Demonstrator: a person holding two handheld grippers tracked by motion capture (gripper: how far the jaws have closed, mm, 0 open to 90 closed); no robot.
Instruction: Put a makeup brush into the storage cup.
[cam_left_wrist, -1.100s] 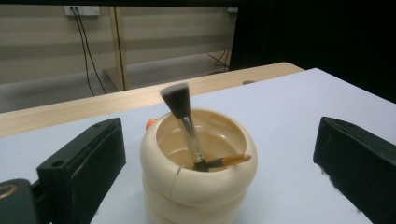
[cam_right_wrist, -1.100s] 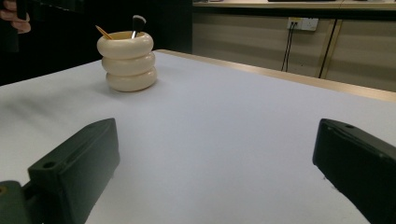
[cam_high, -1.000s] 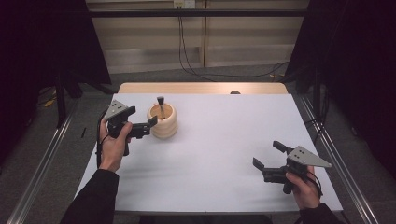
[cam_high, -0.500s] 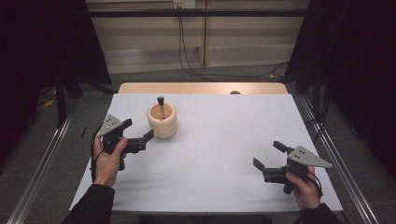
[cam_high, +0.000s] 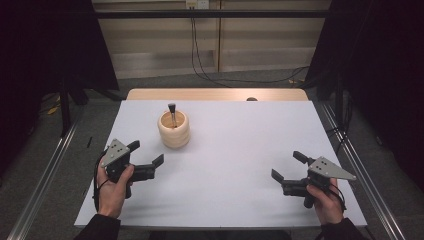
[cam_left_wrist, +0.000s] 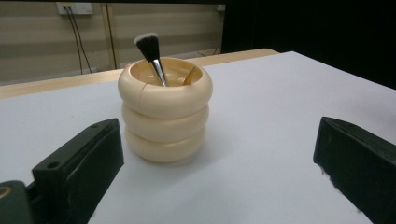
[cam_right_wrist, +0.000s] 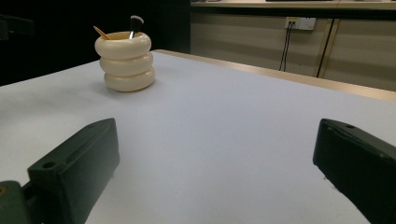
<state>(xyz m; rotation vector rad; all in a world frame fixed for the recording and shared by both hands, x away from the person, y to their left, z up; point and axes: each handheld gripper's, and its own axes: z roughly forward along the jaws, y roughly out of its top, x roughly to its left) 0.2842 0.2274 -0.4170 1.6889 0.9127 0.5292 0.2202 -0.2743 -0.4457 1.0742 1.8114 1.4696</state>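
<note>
While one ringed cream holder (cam_high: 174, 130), carrying one brush (cam_high: 172, 111) and one wooden stick (cam_left_wrist: 190, 74), stands toward the far-left of the surface (cam_high: 240, 150), my left gripper (cam_high: 148, 159) hangs near it, jaws spread and empty; my right gripper (cam_high: 288, 166) waits spread by the near-right corner. Judged next: close in on the holder.

A white table (cam_high: 235, 150) carries one cream ringed holder (cam_high: 174, 130).

The brush (cam_left_wrist: 152, 53) handle's lower part is hidden inside the ringed holder (cam_left_wrist: 164, 112); a thin wooden stick (cam_left_wrist: 189, 76) beside it is too small to identify.
</note>
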